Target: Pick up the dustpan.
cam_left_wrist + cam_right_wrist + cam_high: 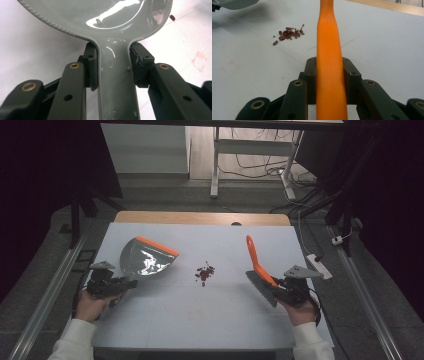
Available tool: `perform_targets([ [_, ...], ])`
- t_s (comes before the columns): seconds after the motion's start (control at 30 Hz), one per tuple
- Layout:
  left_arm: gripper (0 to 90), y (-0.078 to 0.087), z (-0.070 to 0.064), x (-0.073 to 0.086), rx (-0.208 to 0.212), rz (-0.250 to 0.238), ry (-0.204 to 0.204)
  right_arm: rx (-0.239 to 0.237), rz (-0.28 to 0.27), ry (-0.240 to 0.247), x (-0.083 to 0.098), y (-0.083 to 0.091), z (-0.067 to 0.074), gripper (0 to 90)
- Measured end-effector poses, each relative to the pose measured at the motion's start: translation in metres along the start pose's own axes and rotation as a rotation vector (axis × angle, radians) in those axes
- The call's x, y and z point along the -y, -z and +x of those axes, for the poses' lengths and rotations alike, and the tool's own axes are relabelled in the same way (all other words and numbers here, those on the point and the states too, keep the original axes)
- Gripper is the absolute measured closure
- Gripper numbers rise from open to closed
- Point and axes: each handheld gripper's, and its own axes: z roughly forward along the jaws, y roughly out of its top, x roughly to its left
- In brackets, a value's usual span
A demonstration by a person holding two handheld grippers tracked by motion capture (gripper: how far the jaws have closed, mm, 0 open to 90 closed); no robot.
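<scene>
Presently I hold two tools, one in each gripper. My left gripper [125,283] is clamped on the grey handle of one dustpan [147,257]; in the left gripper view both pads [91,67] press the handle's sides just below where the pan widens. The pan is grey with one orange strip along its front lip, and it sits over the left part of the white table cover [220,320], mouth facing the middle of the table.

My right gripper [276,289] is clamped on one hand brush [256,265]. In the right gripper view the orange handle [329,62] runs straight up between the jaws, both pads tight against it. From above, the handle points away from me and the grey bristles [261,287] lie at the near end, beside the gripper.

One small pile of spilled beans [204,273] lies on the cover between the two tools, apart from both. It holds dark red beans and smaller greenish ones; the count is too fine for me to fix. One stray bean [172,17] shows beside the pan's rim in the left gripper view.
</scene>
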Motion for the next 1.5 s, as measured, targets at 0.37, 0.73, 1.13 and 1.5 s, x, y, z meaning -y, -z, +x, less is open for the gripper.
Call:
perform_targets([
  [0.37, 62.2, 0.006, 0.001, -0.003, 0.06, -0.004, -0.045, 0.006, -0.014, -0.019, -0.003, -0.001, -0.001, 70.0],
  [0.73, 62.2, 0.01, -0.014, 0.001, 0.129, 0.021, -0.111, -0.008, -0.008, 0.017, -0.01, -0.009, 0.006, 70.1],
  [1.13, 62.2, 0.01, -0.025, 0.001, 0.175, 0.071, -0.186, -0.021, 0.003, 0.04, -0.017, -0.021, 0.014, 70.1],
  [1.5, 62.2, 0.004, -0.032, 0.001, 0.184, 0.14, -0.226, -0.027, 0.011, 0.045, -0.027, -0.038, 0.017, 70.1],
])
